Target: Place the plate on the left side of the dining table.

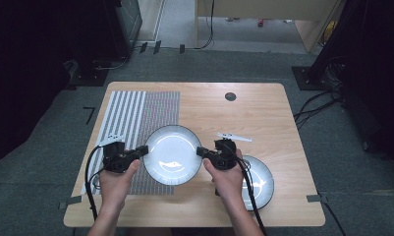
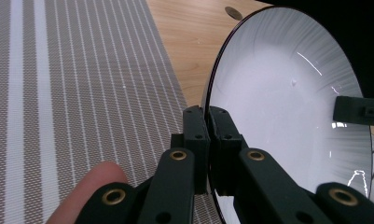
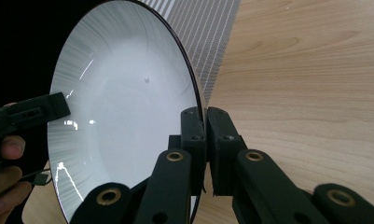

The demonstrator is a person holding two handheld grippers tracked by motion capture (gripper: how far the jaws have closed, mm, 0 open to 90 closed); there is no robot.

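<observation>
A white plate (image 1: 172, 155) with a dark rim is held level above the table between both grippers. My left gripper (image 1: 144, 150) is shut on its left rim, and my right gripper (image 1: 200, 151) is shut on its right rim. In the left gripper view the plate (image 2: 287, 107) stands edge-on with the rim pinched at my left gripper (image 2: 208, 116). In the right gripper view the plate (image 3: 124, 116) is pinched at my right gripper (image 3: 204, 119). A second white plate (image 1: 261, 179) lies on the table under my right hand.
A striped grey placemat (image 1: 135, 123) covers the left part of the wooden table (image 1: 253, 118). A small dark round hole (image 1: 230, 96) sits near the far edge. Cables trail from both grippers toward the near edge.
</observation>
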